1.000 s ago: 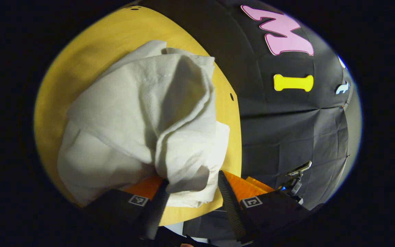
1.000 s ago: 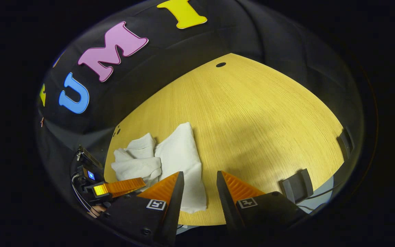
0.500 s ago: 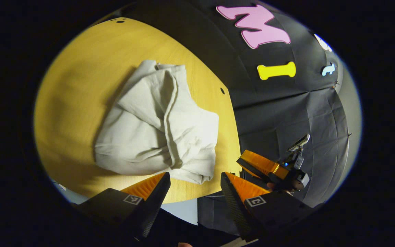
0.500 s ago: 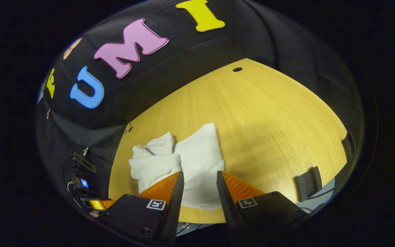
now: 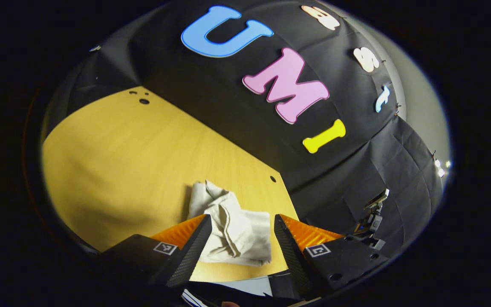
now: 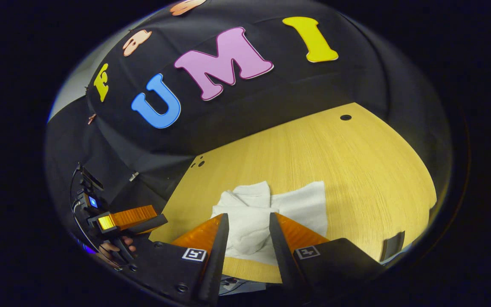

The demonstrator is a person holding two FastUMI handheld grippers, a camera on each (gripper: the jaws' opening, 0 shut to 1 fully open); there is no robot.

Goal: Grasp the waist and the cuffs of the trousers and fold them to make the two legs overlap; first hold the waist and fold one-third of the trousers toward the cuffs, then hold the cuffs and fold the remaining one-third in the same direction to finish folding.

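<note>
The white trousers lie as a small, rumpled folded bundle near the front edge of the yellow wooden table. My left gripper is open just short of the bundle and touches no cloth. In the right gripper view the trousers lie flat on the table, one side bunched up. My right gripper hovers open in front of them and holds nothing. The left gripper shows again off the table's left side, held by a hand.
Black cloth walls close off the back and sides of the table. Small holes mark the tabletop's far corners. A dark clamp sits on the front edge at right. A mounted device stands beside the table.
Both grippers have drawn back from the trousers and tilted up, so the bundle looks smaller and lower. A second ago the cloth hung between the left fingers; it now lies on the table.
</note>
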